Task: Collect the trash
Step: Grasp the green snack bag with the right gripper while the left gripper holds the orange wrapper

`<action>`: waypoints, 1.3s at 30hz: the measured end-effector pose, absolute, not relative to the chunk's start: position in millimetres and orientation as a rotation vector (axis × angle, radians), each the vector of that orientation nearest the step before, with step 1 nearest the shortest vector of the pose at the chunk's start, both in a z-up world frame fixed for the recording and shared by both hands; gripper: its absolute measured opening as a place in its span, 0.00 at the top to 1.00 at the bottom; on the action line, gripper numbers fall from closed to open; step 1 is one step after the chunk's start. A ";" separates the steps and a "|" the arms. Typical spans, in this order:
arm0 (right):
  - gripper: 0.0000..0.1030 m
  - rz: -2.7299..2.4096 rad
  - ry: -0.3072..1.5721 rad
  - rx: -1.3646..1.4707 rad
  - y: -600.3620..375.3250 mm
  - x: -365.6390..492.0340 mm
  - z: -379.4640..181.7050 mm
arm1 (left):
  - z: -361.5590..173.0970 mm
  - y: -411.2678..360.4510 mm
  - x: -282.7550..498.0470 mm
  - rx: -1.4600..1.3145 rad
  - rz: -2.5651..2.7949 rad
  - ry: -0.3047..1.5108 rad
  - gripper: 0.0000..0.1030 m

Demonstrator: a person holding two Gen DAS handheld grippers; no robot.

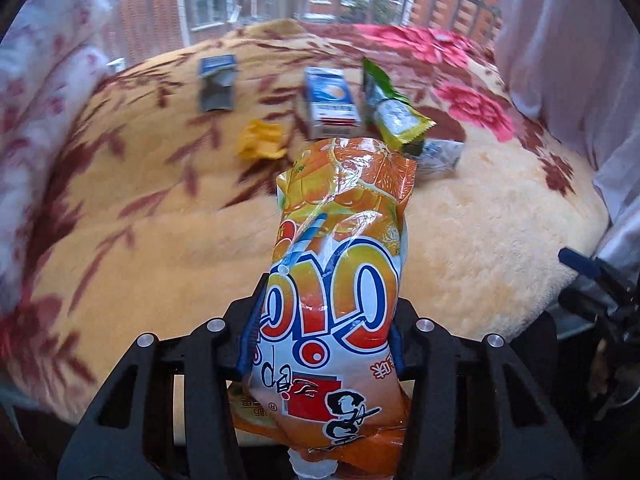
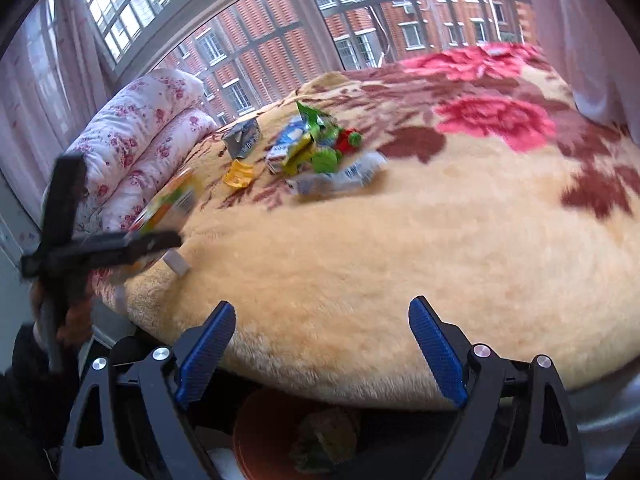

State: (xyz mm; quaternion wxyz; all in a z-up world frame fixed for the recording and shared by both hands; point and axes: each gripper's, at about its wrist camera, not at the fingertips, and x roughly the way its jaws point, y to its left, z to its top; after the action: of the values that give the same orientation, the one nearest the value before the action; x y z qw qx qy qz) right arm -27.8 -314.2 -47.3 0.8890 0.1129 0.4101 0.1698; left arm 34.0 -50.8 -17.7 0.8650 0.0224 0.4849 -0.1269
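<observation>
Left claw (image 1: 324,344) clamped on an orange snack bag (image 1: 340,264) above the bed (image 1: 500,208); right claw (image 2: 322,352) spread apart, empty; other wrappers (image 2: 316,152) lie far.

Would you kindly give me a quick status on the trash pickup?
Left gripper shut on orange wrapper. Right gripper open, empty. More litter on blanket: blue carton, yellow scrap. Nothing blocking.
</observation>
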 end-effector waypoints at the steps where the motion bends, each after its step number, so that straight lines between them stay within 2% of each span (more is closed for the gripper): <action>1: 0.16 0.359 0.851 0.228 -310.6 -23.0 -44.0 | -16.1 -46.0 24.7 0.021 -0.237 0.993 0.55; 7: 0.16 0.407 0.859 0.180 -277.2 24.6 -19.8 | -16.0 -26.9 0.9 -0.161 -0.188 0.944 0.55; 13: 0.16 0.401 0.890 0.120 -245.2 88.0 -10.4 | -19.9 -21.9 -14.4 -0.219 -0.195 0.898 0.55; 18: 0.16 0.323 0.930 0.044 -231.5 144.8 -25.7 | -31.2 -9.0 -10.1 -0.245 -0.190 0.894 0.55; 20: 0.22 0.315 0.960 0.020 -226.4 161.0 -35.1 | -34.4 -6.0 -6.5 -0.256 -0.202 0.889 0.55; 26: 0.26 0.294 1.013 0.043 -217.2 191.2 -57.2 | -41.6 4.1 -0.8 -0.296 -0.223 0.893 0.55; 30: 0.37 0.293 1.045 0.045 -211.5 203.9 -66.4 | -39.9 13.1 -2.6 -0.313 -0.228 0.869 0.55; 32: 0.55 0.287 1.064 0.023 -207.2 207.3 -70.9 | -39.1 16.3 -3.2 -0.317 -0.225 0.860 0.55; 33: 0.60 0.278 1.072 0.016 -206.4 208.3 -73.3 | -39.2 17.8 -3.3 -0.320 -0.220 0.861 0.55; 35: 0.64 0.268 1.065 0.027 -208.3 206.6 -73.5 | -39.3 21.0 -2.6 -0.330 -0.217 0.862 0.55; 39: 0.65 0.267 1.027 0.037 -214.7 200.1 -64.0 | -36.1 23.5 -2.5 -0.332 -0.211 0.857 0.55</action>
State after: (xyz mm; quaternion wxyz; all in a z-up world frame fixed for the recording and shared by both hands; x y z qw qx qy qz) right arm 200.1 -214.7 -64.0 0.8623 0.0176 0.4898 0.1274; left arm -2.5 23.5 -36.1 0.8908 -0.1602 0.4129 -0.1016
